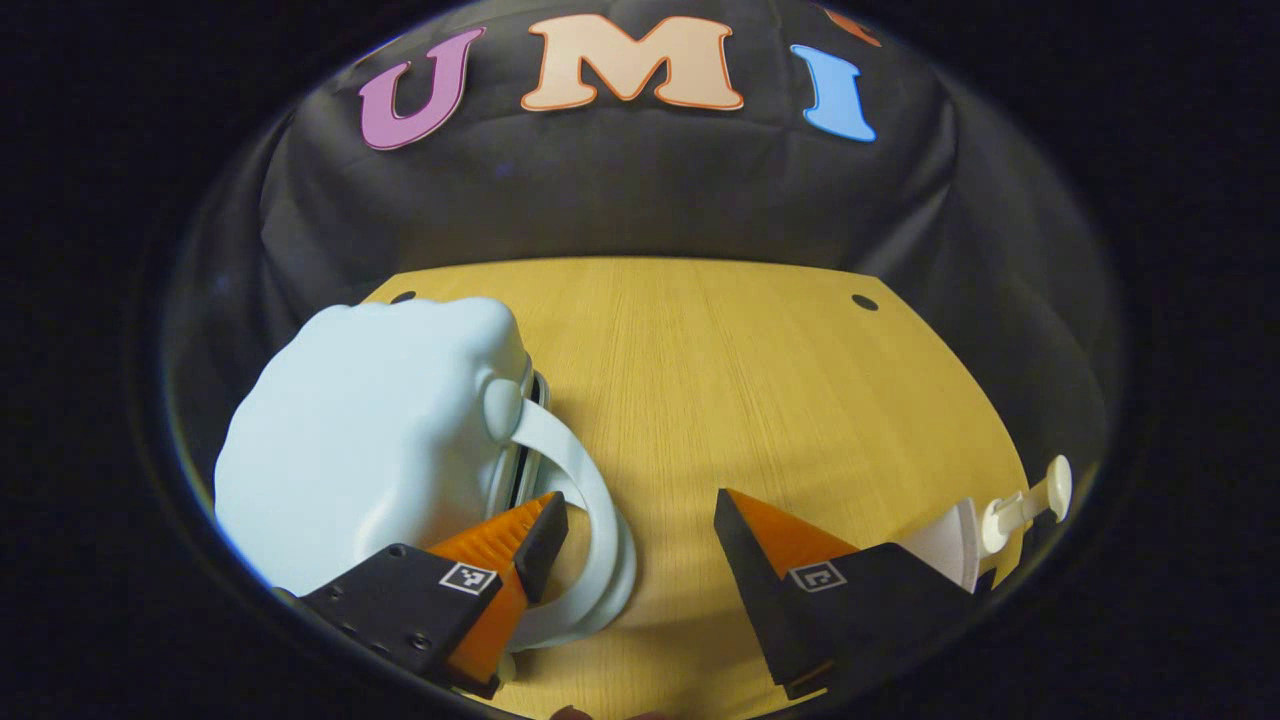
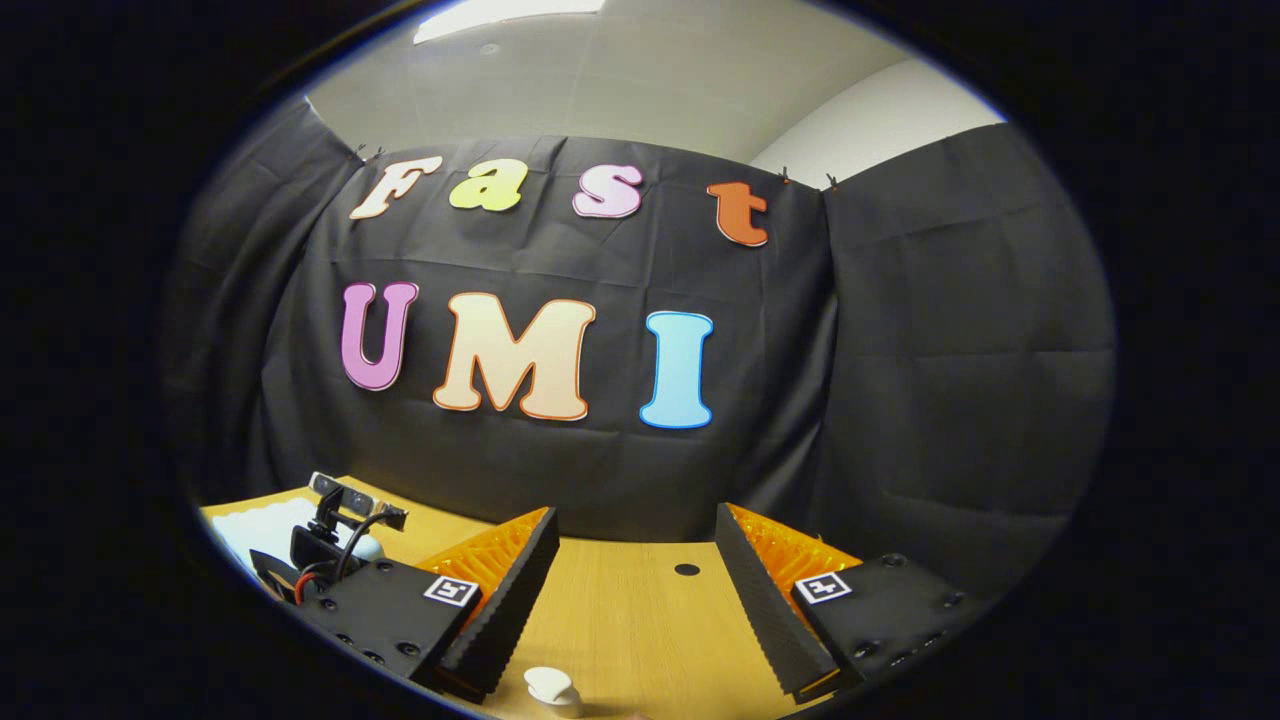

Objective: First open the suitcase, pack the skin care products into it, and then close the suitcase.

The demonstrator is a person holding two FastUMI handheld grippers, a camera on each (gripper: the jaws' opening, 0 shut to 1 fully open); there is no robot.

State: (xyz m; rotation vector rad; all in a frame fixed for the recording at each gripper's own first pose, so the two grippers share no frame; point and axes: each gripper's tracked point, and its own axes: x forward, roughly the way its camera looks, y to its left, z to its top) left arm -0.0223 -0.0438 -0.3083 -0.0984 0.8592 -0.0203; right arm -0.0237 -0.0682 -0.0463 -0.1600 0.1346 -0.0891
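Suitcase (image 1: 370, 440) handle (image 1: 590, 500) touches left tongs' (image 1: 635, 545) left finger.

Both pictures were sharp at the centre and bowed hard toward the rim, where my fisheye lenses bent straight lines. In the right gripper view a ceiling light panel (image 2: 510, 15) glowed overhead, blown out to white. In the left gripper view the pale blue suitcase (image 1: 370, 440) was nearly overexposed, its detail washed flat. The wooden table (image 1: 720, 380) was evenly lit, with soft shadows under my fingers (image 1: 770, 540).
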